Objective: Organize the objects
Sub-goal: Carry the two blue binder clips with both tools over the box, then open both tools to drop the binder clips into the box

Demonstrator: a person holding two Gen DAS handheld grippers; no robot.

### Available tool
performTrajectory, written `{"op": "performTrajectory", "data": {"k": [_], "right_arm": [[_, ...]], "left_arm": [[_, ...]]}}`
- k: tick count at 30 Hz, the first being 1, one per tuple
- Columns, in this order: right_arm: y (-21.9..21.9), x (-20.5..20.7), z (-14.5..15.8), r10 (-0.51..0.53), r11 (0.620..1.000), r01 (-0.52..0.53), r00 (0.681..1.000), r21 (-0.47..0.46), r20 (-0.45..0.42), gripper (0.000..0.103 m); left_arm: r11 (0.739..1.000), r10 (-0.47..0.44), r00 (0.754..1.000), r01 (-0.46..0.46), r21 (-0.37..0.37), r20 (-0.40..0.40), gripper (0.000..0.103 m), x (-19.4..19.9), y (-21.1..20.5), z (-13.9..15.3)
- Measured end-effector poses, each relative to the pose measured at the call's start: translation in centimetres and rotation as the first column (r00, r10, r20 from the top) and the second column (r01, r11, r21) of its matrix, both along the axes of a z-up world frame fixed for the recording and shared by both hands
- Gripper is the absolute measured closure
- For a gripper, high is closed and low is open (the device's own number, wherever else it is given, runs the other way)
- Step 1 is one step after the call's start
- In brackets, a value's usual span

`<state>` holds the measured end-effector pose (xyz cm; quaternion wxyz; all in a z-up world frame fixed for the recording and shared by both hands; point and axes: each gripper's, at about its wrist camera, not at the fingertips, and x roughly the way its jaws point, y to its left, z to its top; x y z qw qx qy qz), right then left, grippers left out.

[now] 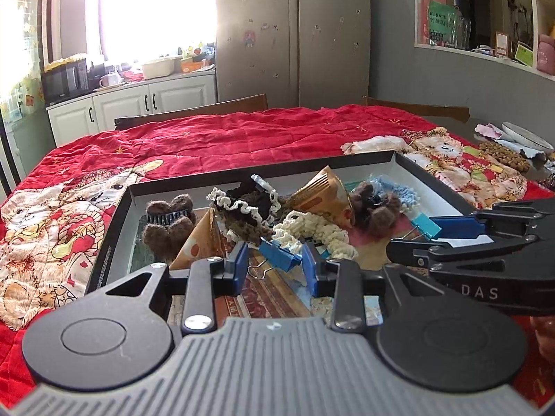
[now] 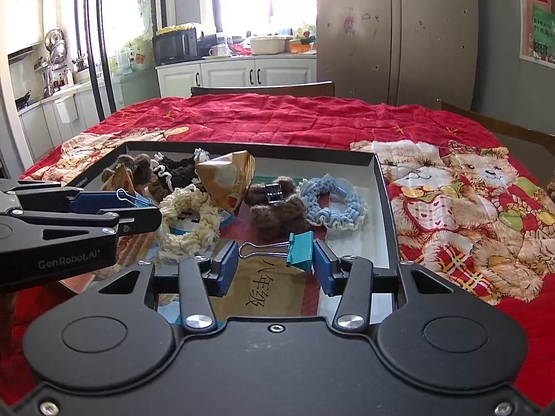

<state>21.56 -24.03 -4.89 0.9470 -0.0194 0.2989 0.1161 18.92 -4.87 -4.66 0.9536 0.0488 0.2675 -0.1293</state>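
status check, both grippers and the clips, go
Left gripper open around a blue binder clip. Right gripper open around a teal binder clip. Both inside the tray; scrunchies and paper cones crowd just beyond.

Plate (image 1: 527, 136) – cut off, rt edge

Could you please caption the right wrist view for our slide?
Right tool open around a teal metal binder clip inside a black-walled shallow cardboard box of crocheted scrunchies.

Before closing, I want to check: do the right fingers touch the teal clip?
Cannot tell. The right wrist view shows the teal clip between the fingers, its body very near one finger, but neither contact nor gap is plain.
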Motion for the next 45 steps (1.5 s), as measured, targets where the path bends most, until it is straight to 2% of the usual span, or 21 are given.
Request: {"op": "performTrajectory", "data": {"k": [9,21,24,38,45], "right_arm": [[0.7,0.5,-0.3,0.018,0.999,-0.02,0.999,-0.036,-0.035,0.058],[0.7,0.9,-0.1,0.028,0.999,-0.031,0.998,-0.043,-0.054,0.057],[0.6,1.0,-0.2,0.028,0.999,-0.03,0.998,-0.042,-0.051,0.057],[0.1,0.6,0.3,0.022,1.0,-0.022,1.0,-0.007,-0.012,0.053],[-0.1,-0.5,1.4,0.018,1.0,-0.018,1.0,0.012,0.012,0.049]], "left_arm": [[0.999,0.002,1.0,-0.001,0.032,-0.029,0.064,0.4,-0.2,-0.9],[1.0,-0.001,0.999,0.002,0.023,-0.045,0.06,0.4,-0.1,-1.2],[1.0,-0.004,0.999,0.005,0.023,-0.042,0.049,0.3,-0.1,-1.1],[1.0,0.005,1.0,-0.005,0.029,0.004,0.039,-0.7,-0.1,-0.4],[0.999,0.033,0.998,-0.034,0.012,0.047,0.029,-2.2,0.5,1.1]]}}
